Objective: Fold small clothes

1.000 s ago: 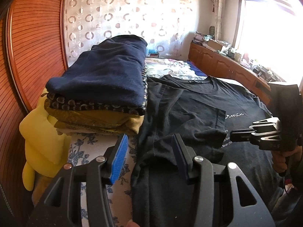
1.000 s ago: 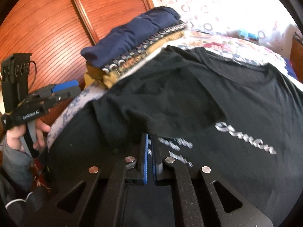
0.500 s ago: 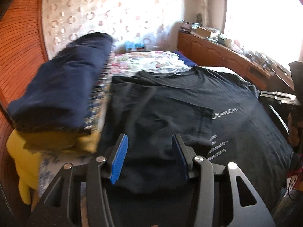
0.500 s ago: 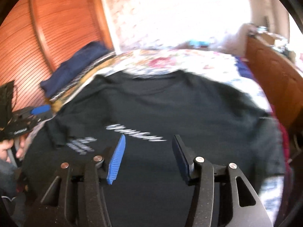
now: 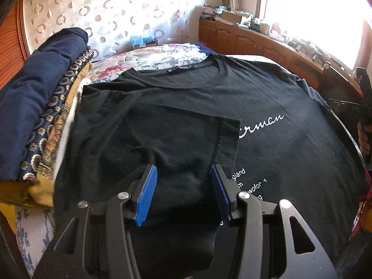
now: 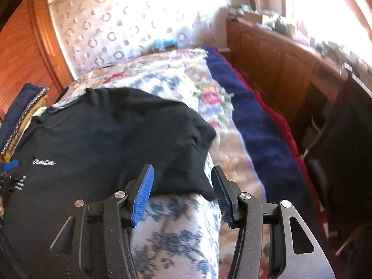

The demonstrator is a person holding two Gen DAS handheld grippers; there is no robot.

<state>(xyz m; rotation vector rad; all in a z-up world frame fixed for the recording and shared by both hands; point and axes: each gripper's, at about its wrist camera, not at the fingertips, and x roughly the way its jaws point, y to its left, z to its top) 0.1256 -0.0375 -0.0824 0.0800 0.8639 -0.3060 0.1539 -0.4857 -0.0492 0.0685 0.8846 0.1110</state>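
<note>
A black T-shirt [image 5: 267, 97] with white lettering lies spread face up on the bed. Its left sleeve side is folded over onto the chest. My left gripper [image 5: 183, 174] is open and empty, its jaws just above the folded part. In the right wrist view the shirt's [image 6: 104, 139] right sleeve [image 6: 186, 162] hangs over the bed's floral cover. My right gripper [image 6: 183, 174] is open and empty, with the sleeve's hem between and just ahead of the jaws.
A stack of folded clothes [image 5: 41, 107], navy on top and yellow below, sits at the shirt's left. The floral bedspread [image 6: 176, 227] and a blue blanket [image 6: 255, 121] lie right of the shirt. A wooden cabinet [image 6: 279, 69] runs along the window wall.
My right gripper opened and swung from the shirt's printed middle over to its right sleeve. My left gripper shifted right from the bed edge to above the folded left side.
</note>
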